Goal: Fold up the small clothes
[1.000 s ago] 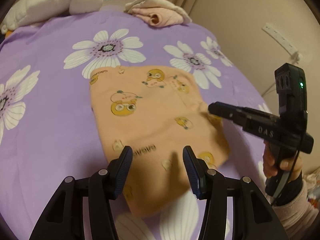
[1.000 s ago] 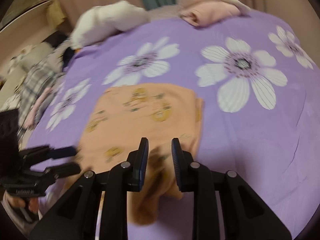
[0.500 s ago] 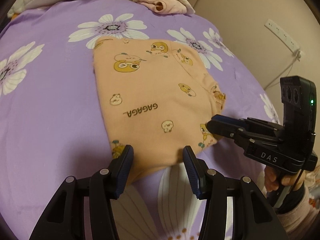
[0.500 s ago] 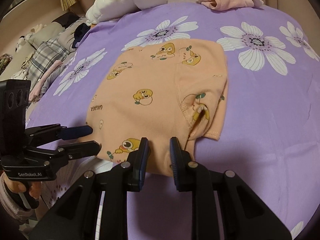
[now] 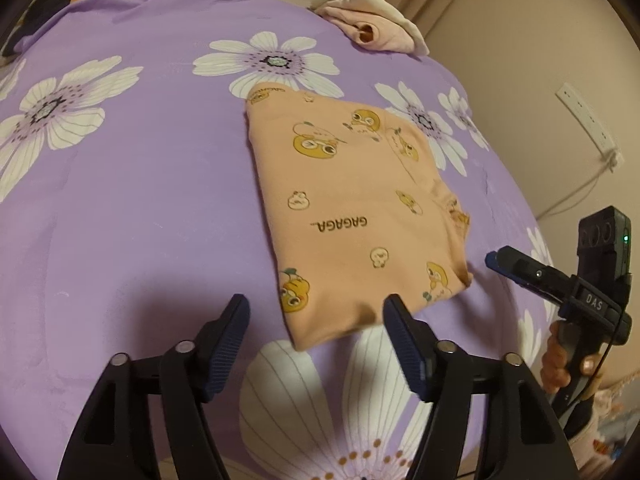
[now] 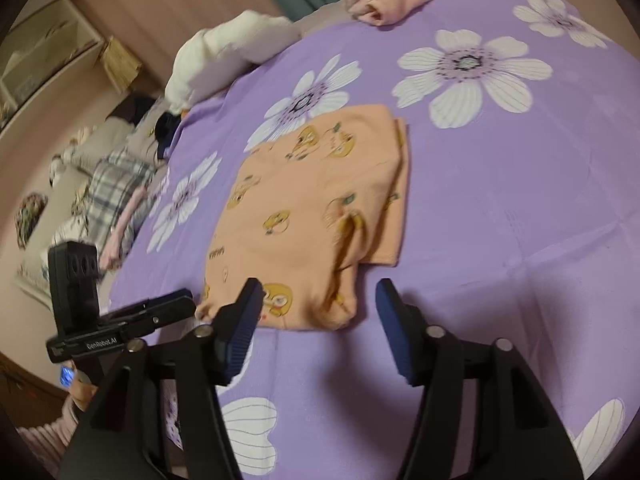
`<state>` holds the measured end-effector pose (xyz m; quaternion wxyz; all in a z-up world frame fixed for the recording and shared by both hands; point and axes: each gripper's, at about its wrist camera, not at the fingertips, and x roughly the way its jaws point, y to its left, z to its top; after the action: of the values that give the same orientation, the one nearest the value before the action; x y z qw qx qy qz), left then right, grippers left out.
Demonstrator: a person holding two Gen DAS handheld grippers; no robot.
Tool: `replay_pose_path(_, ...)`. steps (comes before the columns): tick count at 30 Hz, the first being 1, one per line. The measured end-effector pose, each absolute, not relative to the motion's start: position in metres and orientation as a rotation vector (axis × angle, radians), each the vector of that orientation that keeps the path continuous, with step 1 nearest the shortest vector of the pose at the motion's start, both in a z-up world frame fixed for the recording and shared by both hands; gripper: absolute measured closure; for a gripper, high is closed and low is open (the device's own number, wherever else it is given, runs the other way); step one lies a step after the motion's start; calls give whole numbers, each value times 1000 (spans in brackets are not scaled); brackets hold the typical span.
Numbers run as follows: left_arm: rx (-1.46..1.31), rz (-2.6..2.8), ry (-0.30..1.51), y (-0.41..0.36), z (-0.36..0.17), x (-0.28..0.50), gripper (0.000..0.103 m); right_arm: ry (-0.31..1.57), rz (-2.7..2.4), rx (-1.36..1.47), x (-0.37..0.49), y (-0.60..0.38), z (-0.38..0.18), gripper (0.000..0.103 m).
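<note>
Two hand-held grippers hover just above a bed covered by a purple sheet (image 5: 132,208) printed with large white flowers. Between and just ahead of them lies a small peach garment (image 5: 352,208) with yellow cartoon prints, folded into a rough rectangle and resting flat on the sheet.

The left gripper (image 5: 316,344) has its fingers spread wide, having just been opening; nothing is between them, and the garment's near edge lies just beyond the fingertips. The right gripper (image 6: 318,322) has also just been opening. Its fingers stand apart and empty, with the garment's near corner just past them.

Judging from this, a fold has just been laid down and let go. The cloth looks bunched at the near right corner, where an inner layer pokes out. The next move likely calls for either smoothing that corner or gripping one edge with both grippers to fold the piece over again.

At the far edge of the bed sits a pile of pale pink clothes (image 5: 372,28), well apart from the garment.
</note>
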<state>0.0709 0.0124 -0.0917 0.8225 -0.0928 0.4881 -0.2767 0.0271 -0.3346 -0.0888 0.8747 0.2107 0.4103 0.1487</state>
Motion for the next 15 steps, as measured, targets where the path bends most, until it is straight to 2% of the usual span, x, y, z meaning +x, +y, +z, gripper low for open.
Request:
replay_pose_path(1, -206, -588, 1041, 13, -92, 73, 33, 858, 310, 455, 28, -337, -89, 40)
replay_pose_path(4, -239, -592, 1052, 15, -93, 79, 33, 870, 312, 495, 32, -344, -91, 28)
replay_pose_path(8, -271, -602, 1061, 15, -94, 88, 32, 883, 340, 541, 41, -348, -95, 27)
replay_pose_path(10, -293, -603, 1063, 15, -94, 93, 27, 890, 345, 562, 46, -351, -97, 27)
replay_pose_path(11, -308, -601, 1062, 15, -95, 96, 19, 892, 349, 575, 49, -351, -98, 27)
replay_pose_path(12, -332, -601, 1060, 17, -96, 99, 16, 895, 352, 590, 52, -352, -100, 27)
replay_pose_path(15, -371, -602, 1060, 18, -97, 109, 16, 902, 349, 619, 61, -357, -104, 26)
